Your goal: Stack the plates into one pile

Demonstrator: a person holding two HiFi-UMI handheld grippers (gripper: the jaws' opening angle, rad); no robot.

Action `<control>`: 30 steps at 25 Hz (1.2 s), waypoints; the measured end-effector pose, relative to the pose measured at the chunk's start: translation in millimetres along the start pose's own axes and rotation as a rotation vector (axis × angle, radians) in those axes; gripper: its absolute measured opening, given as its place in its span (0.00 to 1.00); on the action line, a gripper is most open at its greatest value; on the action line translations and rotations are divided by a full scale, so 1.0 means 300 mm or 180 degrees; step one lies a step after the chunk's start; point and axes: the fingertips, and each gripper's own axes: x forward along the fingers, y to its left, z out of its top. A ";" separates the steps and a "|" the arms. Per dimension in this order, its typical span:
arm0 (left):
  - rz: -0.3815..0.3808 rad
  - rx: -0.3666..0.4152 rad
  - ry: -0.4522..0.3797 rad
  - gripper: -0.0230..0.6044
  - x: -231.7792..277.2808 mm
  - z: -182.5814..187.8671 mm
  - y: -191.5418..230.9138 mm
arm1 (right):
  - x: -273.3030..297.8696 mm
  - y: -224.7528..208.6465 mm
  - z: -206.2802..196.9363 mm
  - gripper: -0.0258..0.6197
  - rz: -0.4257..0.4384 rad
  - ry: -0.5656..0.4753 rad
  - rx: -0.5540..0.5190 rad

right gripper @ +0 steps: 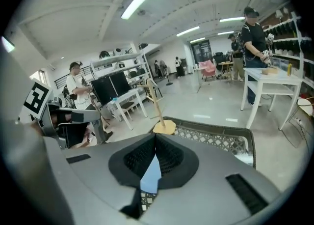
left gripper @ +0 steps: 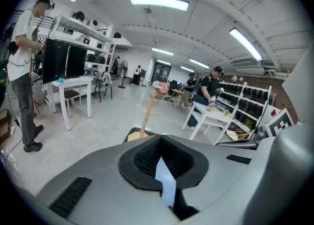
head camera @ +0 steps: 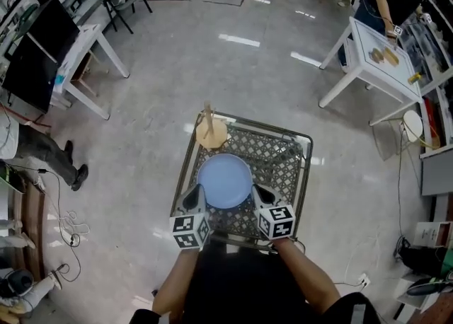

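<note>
A round light-blue plate point(head camera: 224, 180) hangs over a dark lattice table point(head camera: 283, 149), gripped at both sides. My left gripper point(head camera: 198, 192) is shut on its left rim and my right gripper point(head camera: 256, 192) is shut on its right rim. In the left gripper view the gripper point(left gripper: 159, 162) has its jaws closed on a thin blue sliver of the plate point(left gripper: 166, 183). In the right gripper view the gripper point(right gripper: 154, 157) pinches the plate's edge point(right gripper: 151, 177) the same way. I see no other plate; the table under this one is hidden.
A wooden stand point(head camera: 211, 130) with an upright post sits at the table's far left corner. A white table point(head camera: 375, 57) with people beside it stands far right. A desk with monitors point(head camera: 42, 47) and a seated person are at the left; cables lie on the floor.
</note>
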 end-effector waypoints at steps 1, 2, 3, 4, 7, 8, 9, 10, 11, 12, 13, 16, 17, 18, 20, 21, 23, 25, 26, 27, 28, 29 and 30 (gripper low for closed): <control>-0.0025 0.0004 -0.0099 0.06 -0.030 0.036 -0.022 | -0.031 0.014 0.034 0.06 0.0006 -0.0101 -0.0041; -0.0053 0.0008 -0.0197 0.06 -0.060 0.070 -0.043 | -0.063 0.027 0.069 0.06 0.0007 -0.0201 -0.0089; -0.0083 0.0015 -0.0290 0.06 -0.089 0.102 -0.065 | -0.095 0.040 0.103 0.06 0.0004 -0.0299 -0.0142; -0.0111 0.0028 -0.0379 0.06 -0.119 0.132 -0.087 | -0.126 0.054 0.137 0.06 0.0003 -0.0396 -0.0194; -0.0167 0.0101 -0.0651 0.06 -0.215 0.215 -0.148 | -0.221 0.097 0.226 0.06 0.0035 -0.0690 -0.0283; -0.0173 0.0139 -0.0738 0.06 -0.244 0.239 -0.168 | -0.252 0.109 0.250 0.06 0.0052 -0.0771 -0.0277; -0.0171 0.0185 -0.0815 0.06 -0.270 0.257 -0.186 | -0.280 0.120 0.269 0.06 0.0071 -0.0838 -0.0259; -0.0163 0.0238 -0.0876 0.06 -0.291 0.271 -0.202 | -0.305 0.129 0.284 0.06 0.0093 -0.0897 -0.0236; -0.0159 0.0286 -0.0918 0.06 -0.307 0.278 -0.216 | -0.327 0.137 0.295 0.06 0.0115 -0.0951 -0.0217; -0.0165 0.0323 -0.0941 0.06 -0.317 0.279 -0.228 | -0.347 0.145 0.303 0.06 0.0136 -0.1002 -0.0206; -0.0176 0.0349 -0.0948 0.06 -0.323 0.276 -0.238 | -0.364 0.154 0.307 0.06 0.0152 -0.1043 -0.0204; -0.0194 0.0378 -0.0937 0.06 -0.327 0.256 -0.254 | -0.394 0.178 0.305 0.05 0.0181 -0.1097 -0.0241; -0.0199 0.0374 -0.0937 0.06 -0.327 0.253 -0.258 | -0.398 0.183 0.302 0.05 0.0190 -0.1099 -0.0249; -0.0206 0.0370 -0.0939 0.06 -0.326 0.252 -0.262 | -0.398 0.185 0.300 0.05 0.0202 -0.1095 -0.0245; -0.0221 0.0358 -0.0940 0.06 -0.321 0.254 -0.268 | -0.395 0.184 0.297 0.05 0.0219 -0.1083 -0.0221; -0.0224 0.0348 -0.0940 0.06 -0.319 0.254 -0.269 | -0.393 0.182 0.296 0.05 0.0222 -0.1077 -0.0210; -0.0223 0.0338 -0.0943 0.06 -0.318 0.254 -0.265 | -0.389 0.181 0.294 0.05 0.0224 -0.1067 -0.0193; -0.0222 0.0339 -0.0937 0.06 -0.317 0.250 -0.259 | -0.388 0.180 0.292 0.05 0.0224 -0.1061 -0.0184; -0.0220 0.0337 -0.0931 0.06 -0.316 0.249 -0.258 | -0.388 0.179 0.291 0.05 0.0222 -0.1057 -0.0182; -0.0219 0.0334 -0.0927 0.06 -0.315 0.247 -0.257 | -0.388 0.178 0.289 0.05 0.0220 -0.1052 -0.0183; -0.0219 0.0337 -0.0925 0.06 -0.315 0.245 -0.255 | -0.387 0.178 0.288 0.05 0.0219 -0.1047 -0.0185; -0.0222 0.0345 -0.0925 0.06 -0.314 0.242 -0.254 | -0.385 0.179 0.286 0.05 0.0221 -0.1045 -0.0187; -0.0223 0.0351 -0.0927 0.06 -0.314 0.241 -0.251 | -0.383 0.181 0.286 0.05 0.0224 -0.1046 -0.0189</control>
